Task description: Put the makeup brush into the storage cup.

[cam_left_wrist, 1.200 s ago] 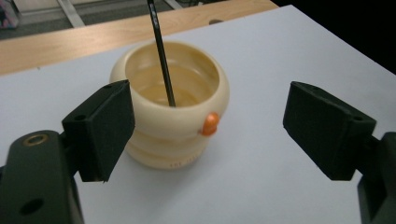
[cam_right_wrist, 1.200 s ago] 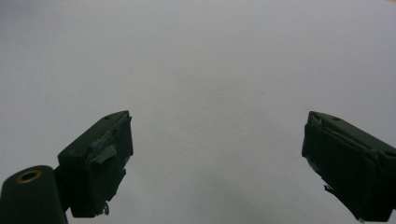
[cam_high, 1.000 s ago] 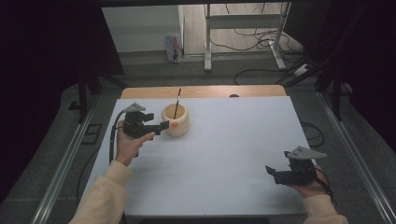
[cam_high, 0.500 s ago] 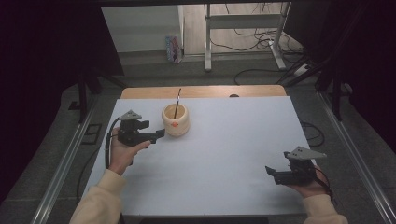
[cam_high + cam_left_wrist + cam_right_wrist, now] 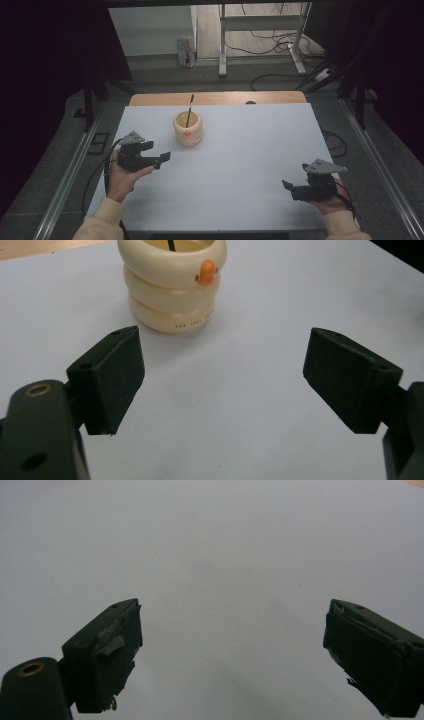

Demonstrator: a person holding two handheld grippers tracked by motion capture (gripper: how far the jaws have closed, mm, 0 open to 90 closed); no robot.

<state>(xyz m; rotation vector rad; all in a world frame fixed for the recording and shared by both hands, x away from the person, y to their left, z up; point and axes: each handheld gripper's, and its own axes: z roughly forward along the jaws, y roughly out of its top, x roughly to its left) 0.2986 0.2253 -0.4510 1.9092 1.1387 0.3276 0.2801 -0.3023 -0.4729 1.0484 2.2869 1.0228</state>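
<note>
1. Black and empty, the left claw (image 5: pixel 159 159) is held over the left part of the desk (image 5: pixel 240 165), its jaws spread wide with nothing between them.
2. In the left claw's own view (image 5: pixel 224 385) bare white desk shows between the two dark pads, and the cup stands beyond the gap, a little to the left.
3. The cream cup (image 5: pixel 188 128) stands on the far left-centre part of the desk, just beyond the left claw and to its right, apart from it.
4. The cup (image 5: pixel 172 282) is built like three stacked rings, upright, with a small orange knob (image 5: pixel 205 272) on the top ring facing the near side and a line of tiny dark lettering on the bottom ring, too small to read.
5. A thin black stick (image 5: pixel 189 111) stands in the cup, leaning towards the far side and rising above its rim.
6. The right claw (image 5: pixel 289 186) is held low over the near right corner of the desk, well apart from the cup, pointing left.
7. Its jaws too are wide apart and hold nothing; its own view (image 5: pixel 232 655) shows plain white desk between the worn pads.
8. A grey three-cornered plate sits on top of each claw, and a cable trails from the left one towards the near edge.
9. A strip of bare wood (image 5: pixel 220 98) runs along the far edge of the desk beyond the white sheet.
</note>
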